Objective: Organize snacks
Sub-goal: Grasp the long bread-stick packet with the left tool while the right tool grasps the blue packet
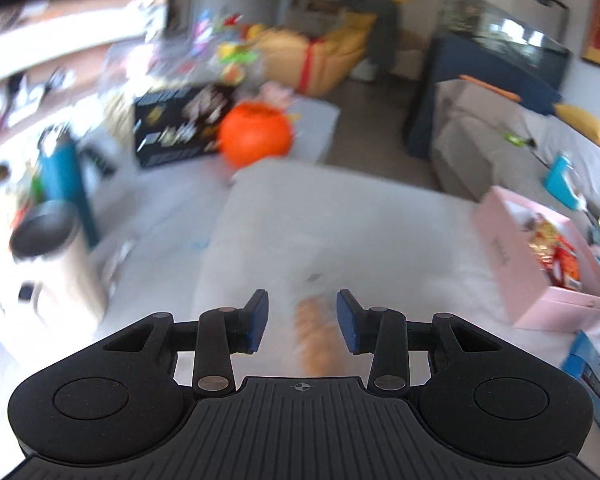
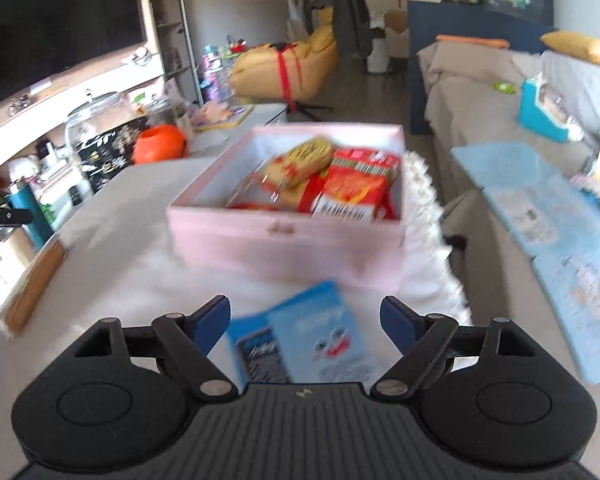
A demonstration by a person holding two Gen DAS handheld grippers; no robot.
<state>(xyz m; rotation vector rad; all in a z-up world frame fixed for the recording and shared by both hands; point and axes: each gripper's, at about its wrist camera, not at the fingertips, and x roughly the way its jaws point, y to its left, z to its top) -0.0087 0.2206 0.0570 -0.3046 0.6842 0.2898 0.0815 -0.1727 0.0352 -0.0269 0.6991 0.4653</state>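
My left gripper (image 1: 302, 296) is open over the grey-white table. A blurred tan snack packet (image 1: 316, 336) lies between and below its blue pads, with a gap on either side. The same long tan packet (image 2: 32, 284) rests by the table's left edge in the right wrist view. An open pink box (image 2: 284, 236) in the middle of the table holds a red packet (image 2: 352, 184) and a yellow biscuit packet (image 2: 300, 160); this pink box (image 1: 540, 280) shows at the right for the left camera. My right gripper (image 2: 304, 302) is wide open over a blue snack packet (image 2: 300, 344) lying on white fleece, pads clear of it.
An orange pumpkin bucket (image 2: 160, 144) stands beyond the table's far left corner. A grey sofa (image 2: 480, 120) runs along the right, with a flat light-blue board (image 2: 540, 220) and a teal box (image 2: 540, 108) on it. A white bin (image 1: 48, 240) stands left of the table.
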